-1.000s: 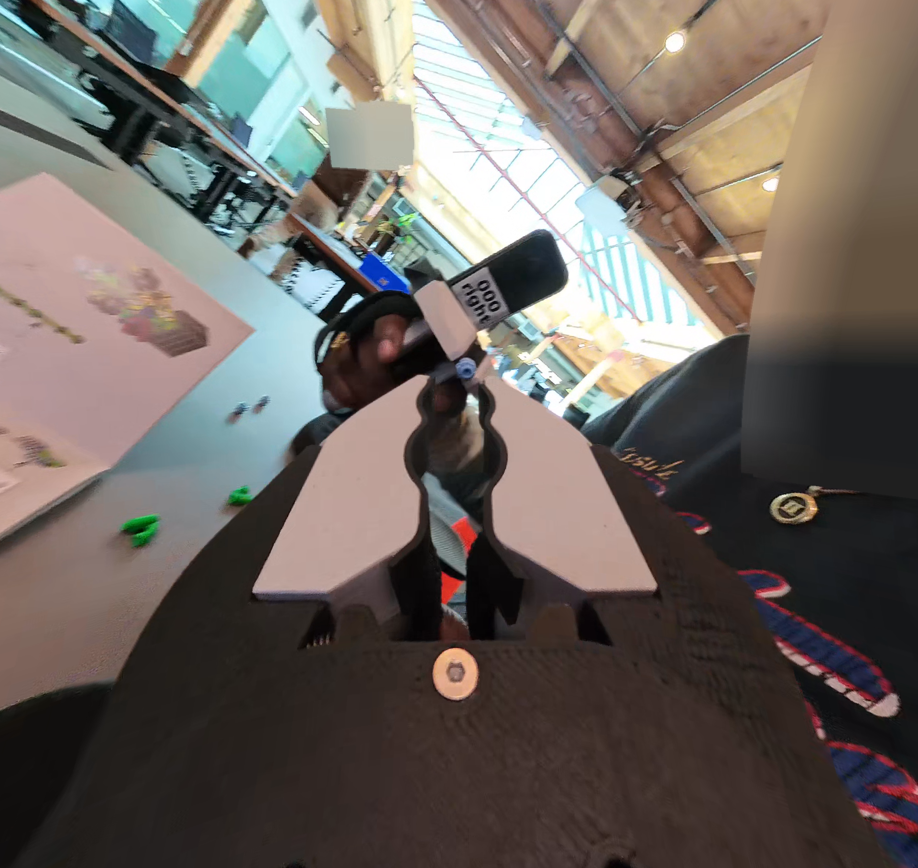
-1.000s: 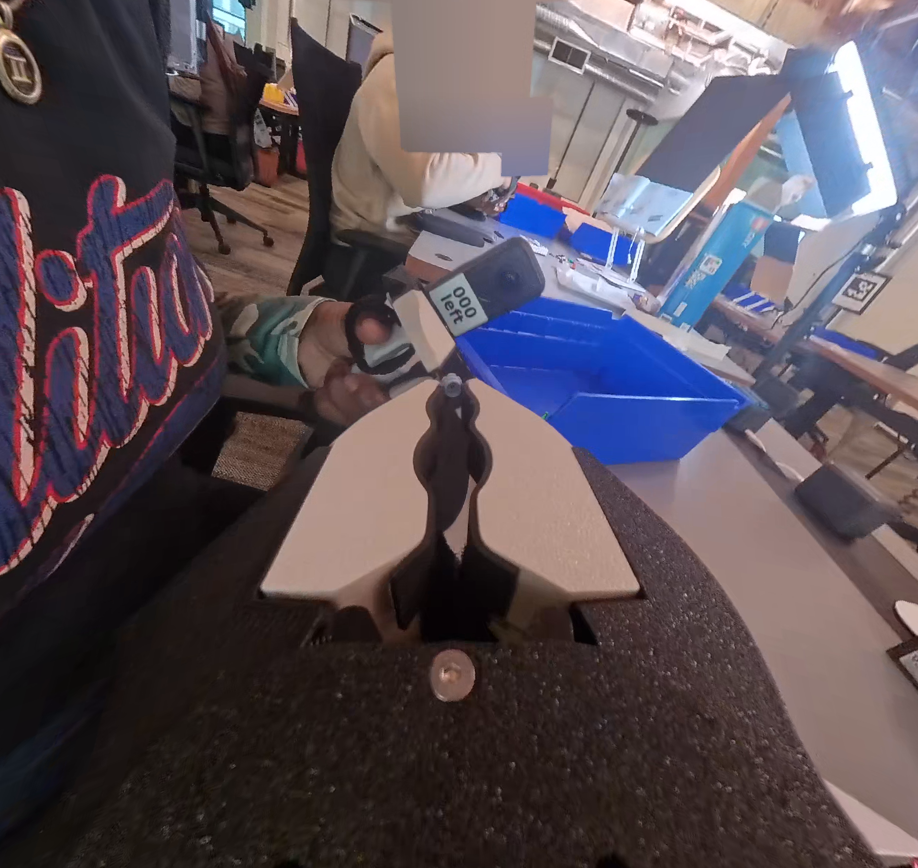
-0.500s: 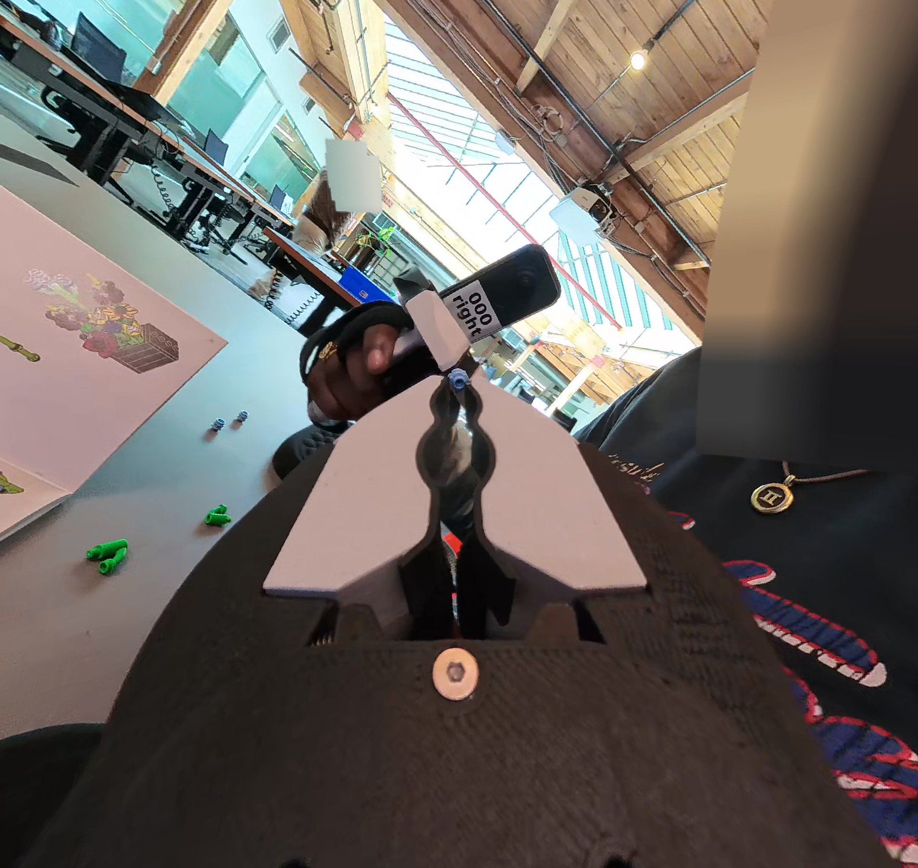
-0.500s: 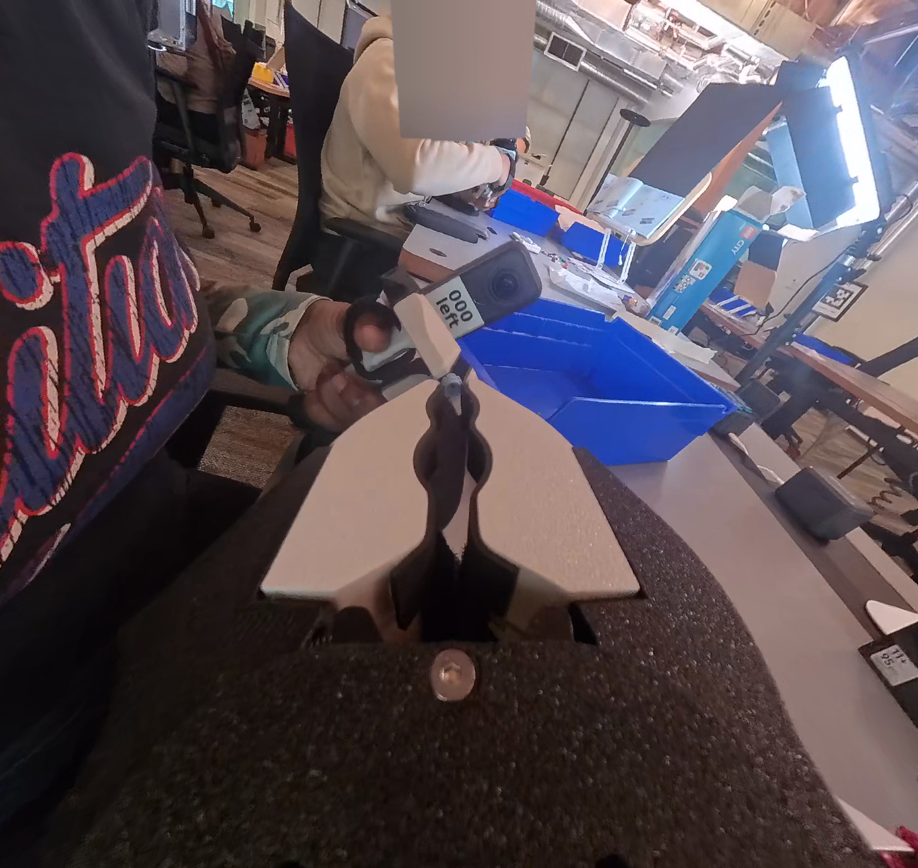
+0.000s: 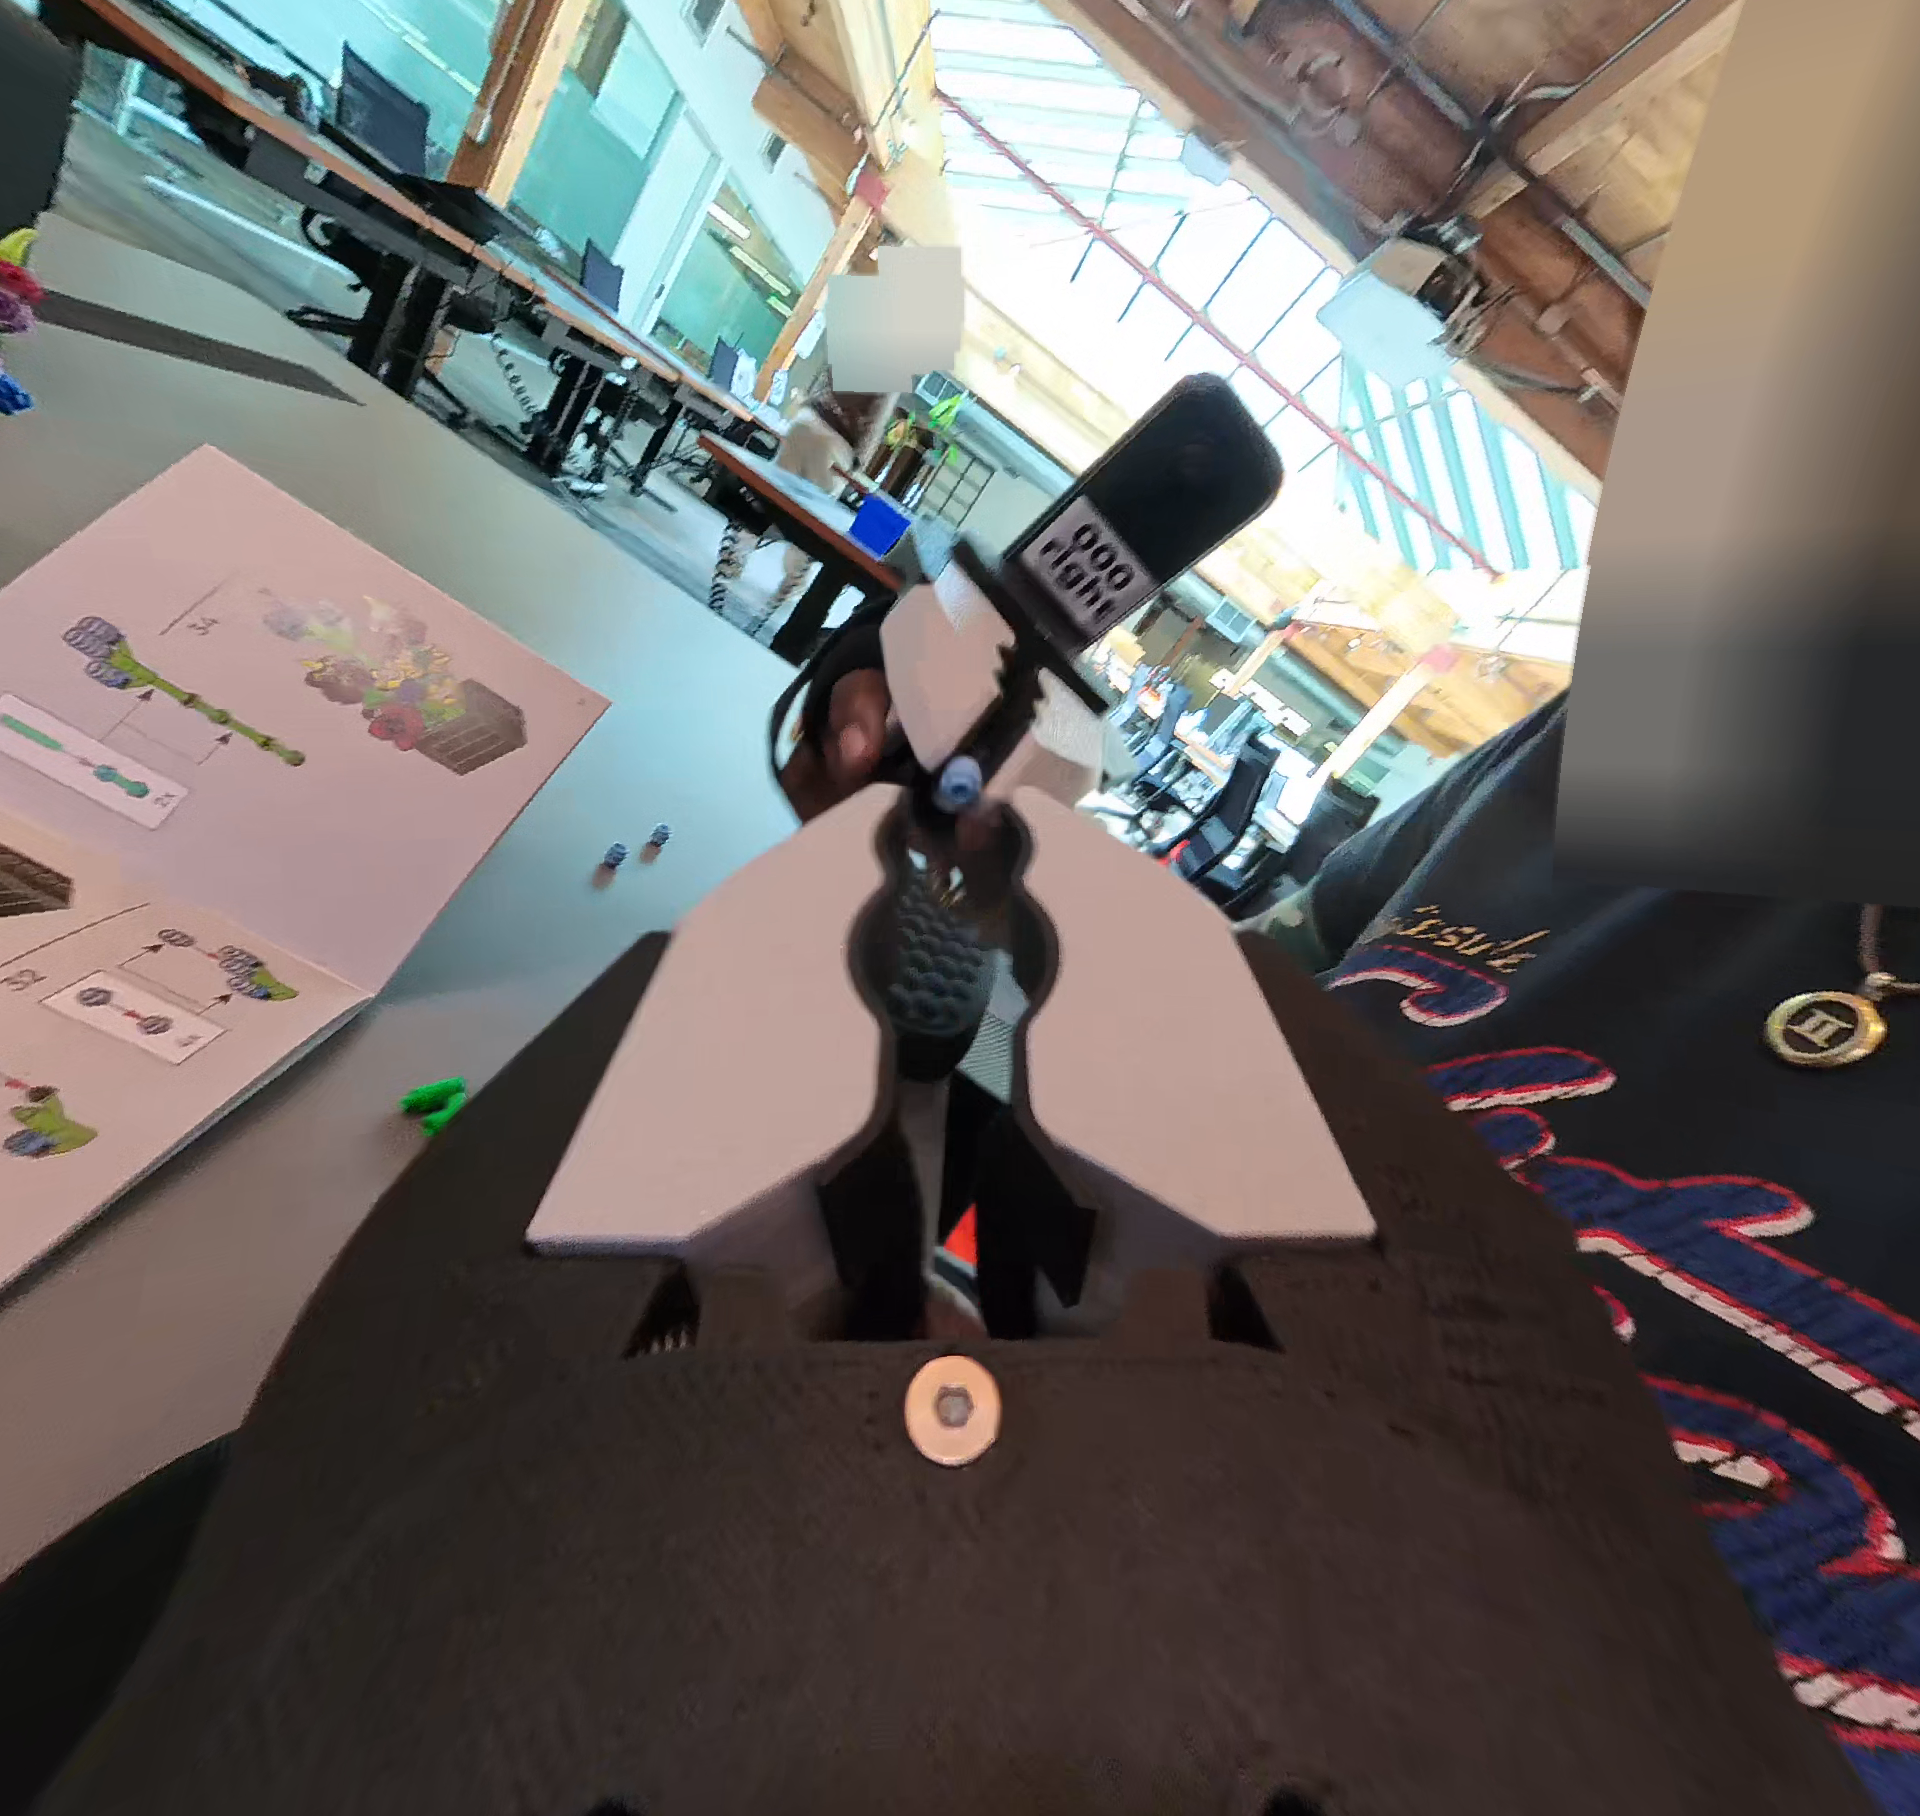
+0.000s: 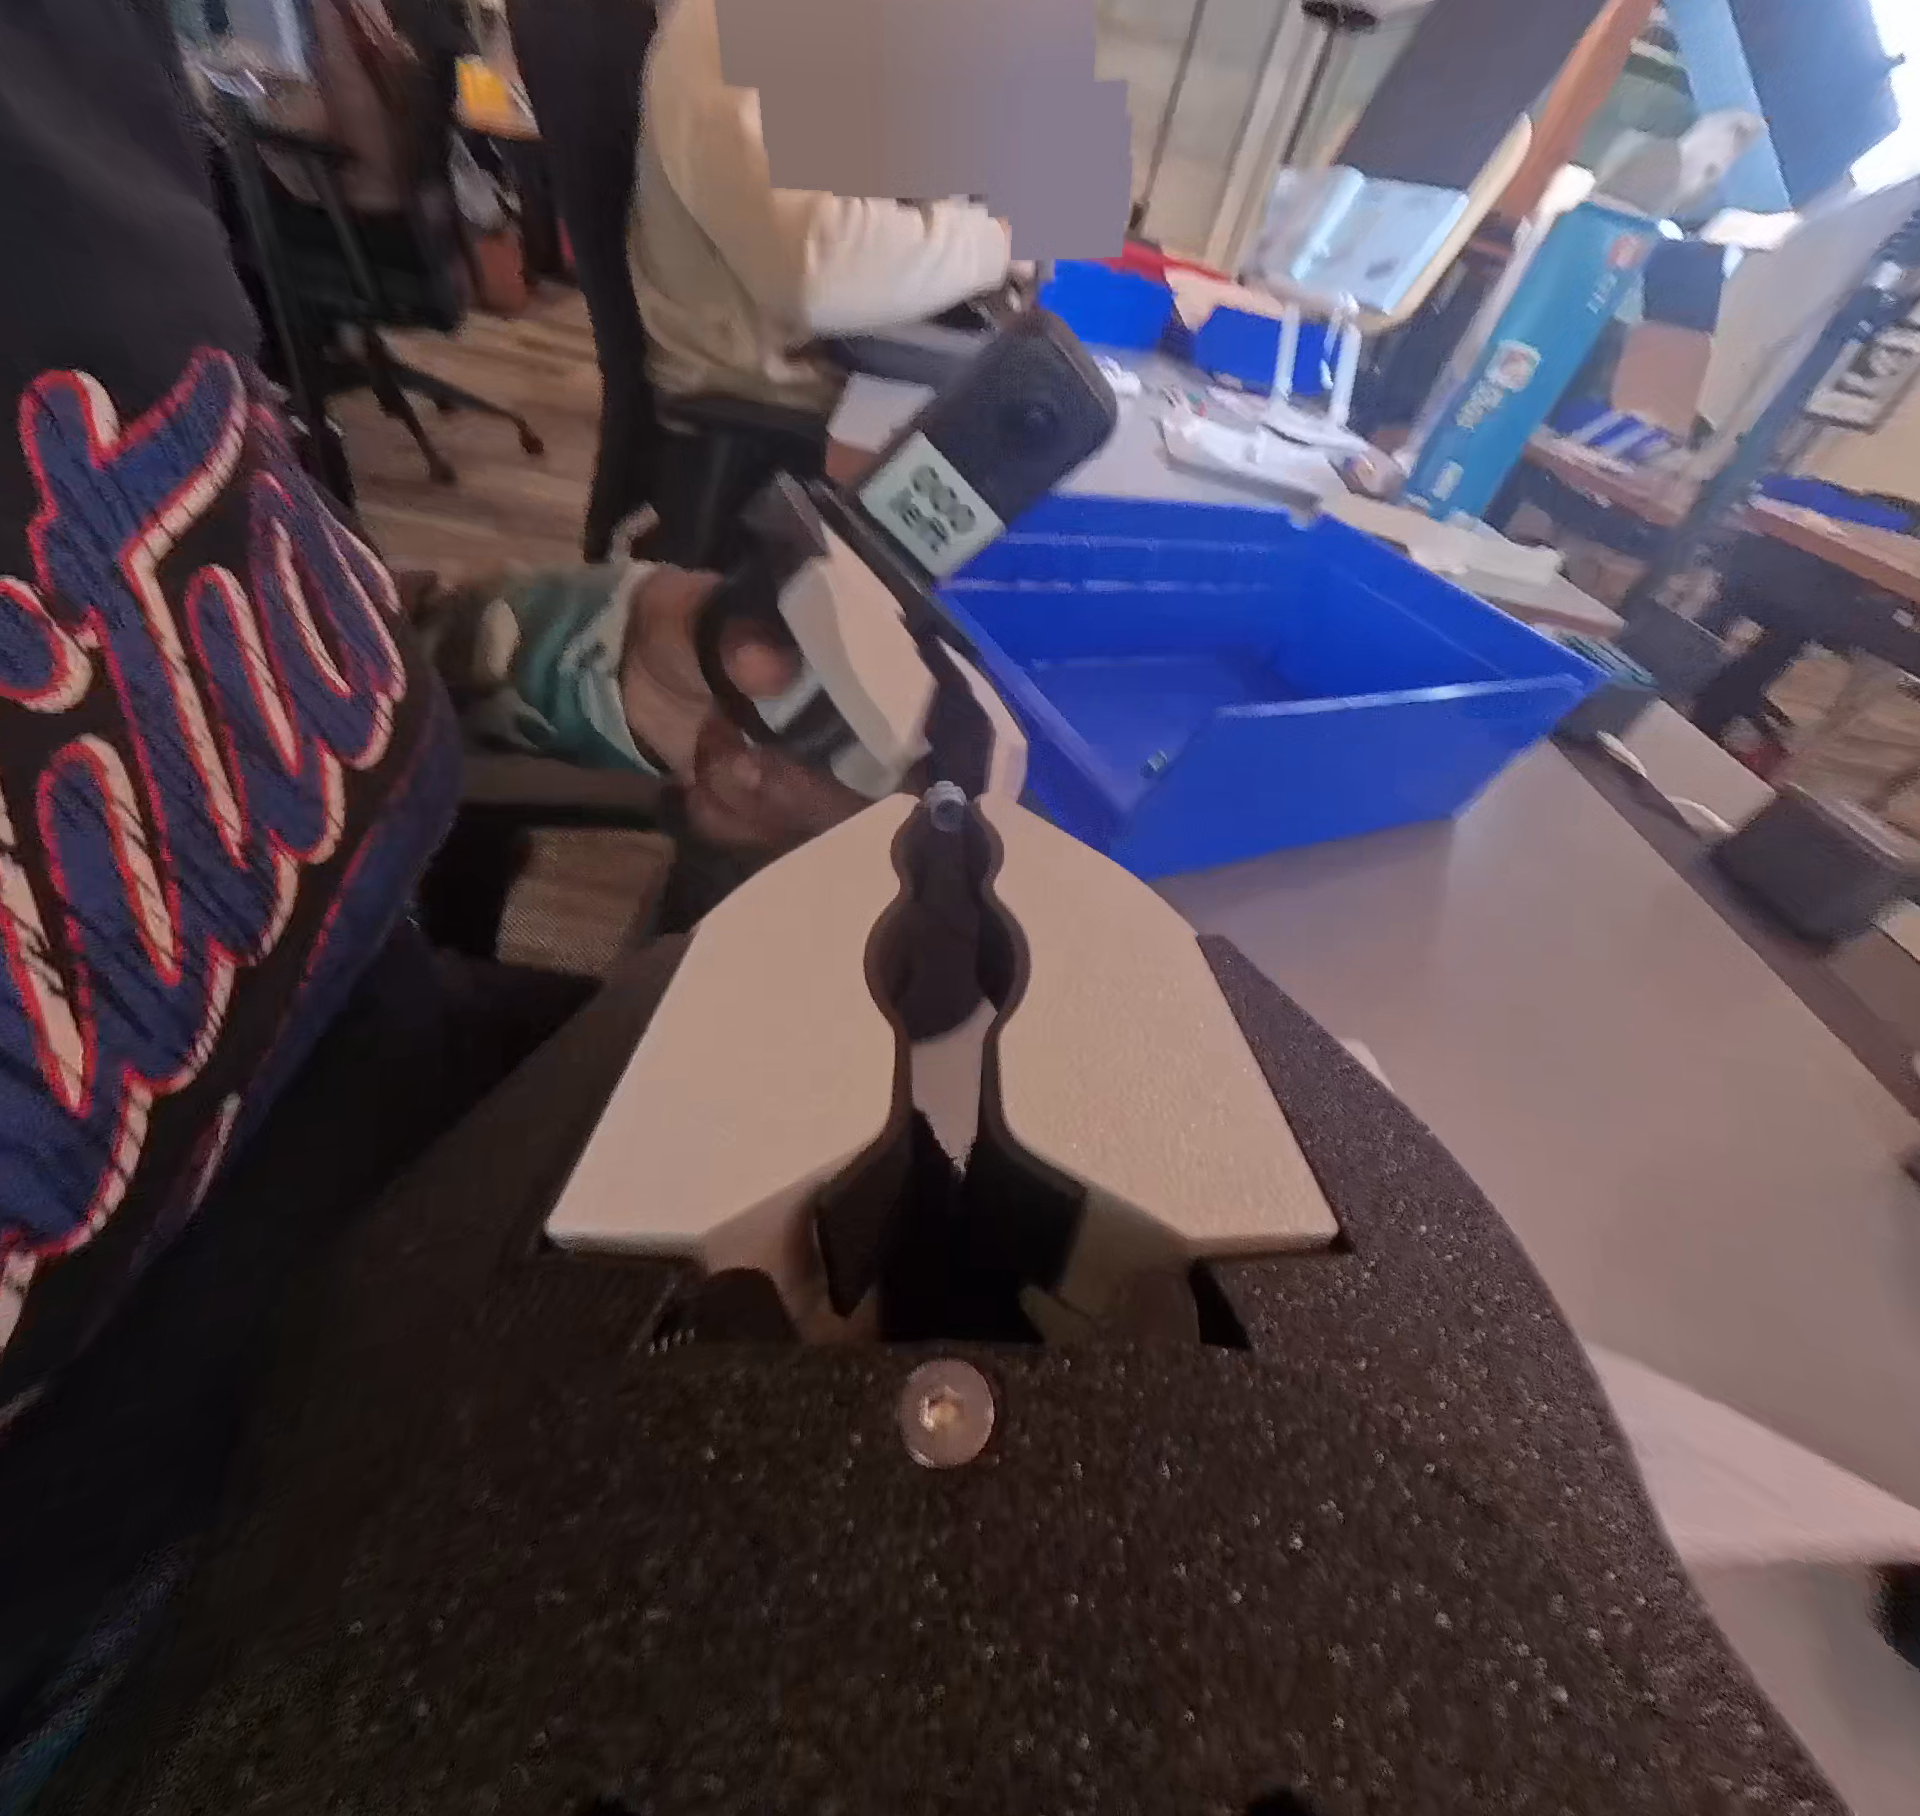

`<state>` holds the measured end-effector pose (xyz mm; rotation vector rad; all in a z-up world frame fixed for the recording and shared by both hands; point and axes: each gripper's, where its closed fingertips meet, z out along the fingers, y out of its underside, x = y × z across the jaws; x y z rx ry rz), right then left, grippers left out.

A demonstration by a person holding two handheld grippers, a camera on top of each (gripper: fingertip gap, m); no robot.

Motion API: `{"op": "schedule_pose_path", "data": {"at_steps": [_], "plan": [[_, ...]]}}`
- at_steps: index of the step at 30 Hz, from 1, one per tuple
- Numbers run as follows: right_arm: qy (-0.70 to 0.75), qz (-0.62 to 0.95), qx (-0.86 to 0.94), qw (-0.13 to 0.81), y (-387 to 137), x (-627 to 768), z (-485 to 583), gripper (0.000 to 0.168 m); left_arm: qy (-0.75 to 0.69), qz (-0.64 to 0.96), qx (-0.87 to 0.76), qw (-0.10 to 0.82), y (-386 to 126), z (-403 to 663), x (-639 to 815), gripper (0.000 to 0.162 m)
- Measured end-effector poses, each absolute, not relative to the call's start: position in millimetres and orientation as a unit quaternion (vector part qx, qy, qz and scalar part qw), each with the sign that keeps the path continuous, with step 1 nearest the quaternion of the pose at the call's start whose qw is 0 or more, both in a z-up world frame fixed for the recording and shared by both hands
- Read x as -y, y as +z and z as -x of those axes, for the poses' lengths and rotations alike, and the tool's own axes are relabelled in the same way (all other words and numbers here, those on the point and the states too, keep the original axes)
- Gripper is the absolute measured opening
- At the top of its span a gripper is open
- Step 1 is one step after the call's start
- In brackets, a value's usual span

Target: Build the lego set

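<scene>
Change: both grippers have swung since a second ago; booklet (image 5: pixel 260 779) now shows more pages, views blurred.
Meaning: likely still mating the piece, not seated yet.
Blue lego piece (image 5: pixel 958 784): at the meeting tips, above the table, right of booklet.
Axis: too small to tell.
Left gripper (image 5: pixel 951 816): nearly pressed together, apparently on the piece.
Right gripper (image 6: pixel 943 816): tips pinching it.
Loose: green pieces (image 5: pixel 434 1101) beside booklet.
</scene>
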<state>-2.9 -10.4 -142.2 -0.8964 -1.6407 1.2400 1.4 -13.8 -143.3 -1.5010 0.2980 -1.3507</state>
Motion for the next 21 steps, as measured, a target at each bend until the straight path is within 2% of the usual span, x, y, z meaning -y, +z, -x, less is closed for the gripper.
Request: {"op": "schedule_pose_path", "data": {"at_steps": [1,3,6,9,14,21], "plan": [[0.471,0.375,0.665,0.442,-141.7,-1.3,-4.7,0.006,-0.551,0.636,-0.128,0.525,-144.7,-0.1,11.9,0.027],[0.405,0.423,0.678,0.443,-143.7,-35.4,-30.2,0.007,-0.511,0.652,-0.139,0.543,-147.2,8.2,8.7,0.029],[0.284,0.564,0.694,0.345,-175.9,-93.6,-84.7,0.007,-0.437,0.682,-0.160,0.565,-158.0,21.3,6.9,0.029],[0.181,0.636,0.710,0.243,-215.6,-122.9,-125.7,0.007,-0.401,0.710,-0.173,0.553,-171.9,26.5,8.2,0.030],[0.121,0.634,0.744,0.172,-257.1,-131.5,-126.5,0.007,-0.394,0.724,-0.162,0.543,-181.2,27.3,8.6,0.031],[0.070,0.630,0.762,0.133,-278.1,-141.0,-123.8,0.007,-0.371,0.737,-0.160,0.543,-186.6,29.8,11.8,0.031]]}}
